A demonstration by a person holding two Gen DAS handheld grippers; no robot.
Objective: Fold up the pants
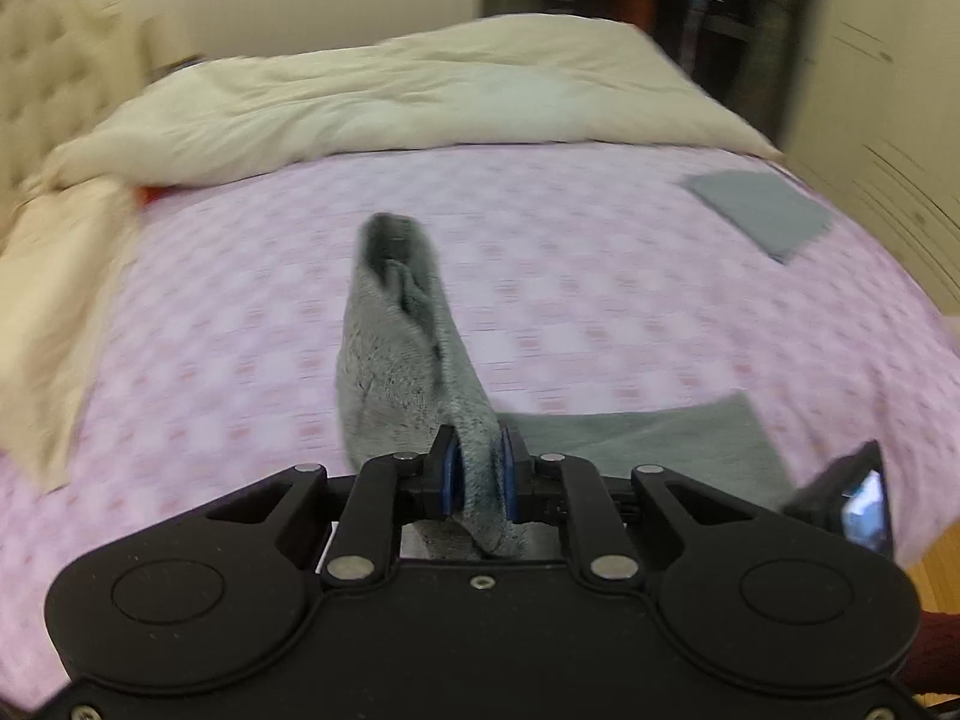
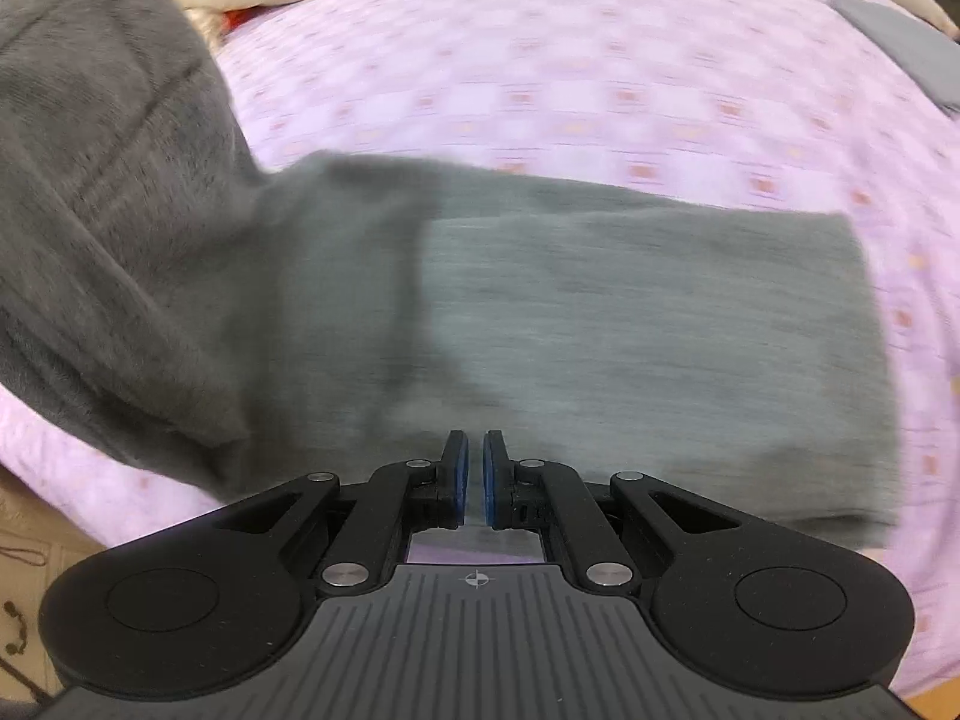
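The left gripper (image 1: pixel 478 468) is clamped on a bunched fold of the grey pants (image 1: pixel 396 348), which rise from its blue pads (image 1: pixel 450 474) and stand up in front of the camera above the bed (image 1: pixel 600 300). The rest of the pants (image 2: pixel 630 330) lies flat on the pink checked bedsheet (image 2: pixel 600 60) at the near edge of the bed, with the lifted part hanging at the left in the right wrist view. The right gripper (image 2: pixel 474 477) hovers over the near edge of the flat cloth, its jaws narrow with a thin gap and nothing visibly between them. A cream duvet (image 1: pixel 390 96) is heaped along the far side, and a folded grey cloth (image 1: pixel 762 210) lies at the far right.
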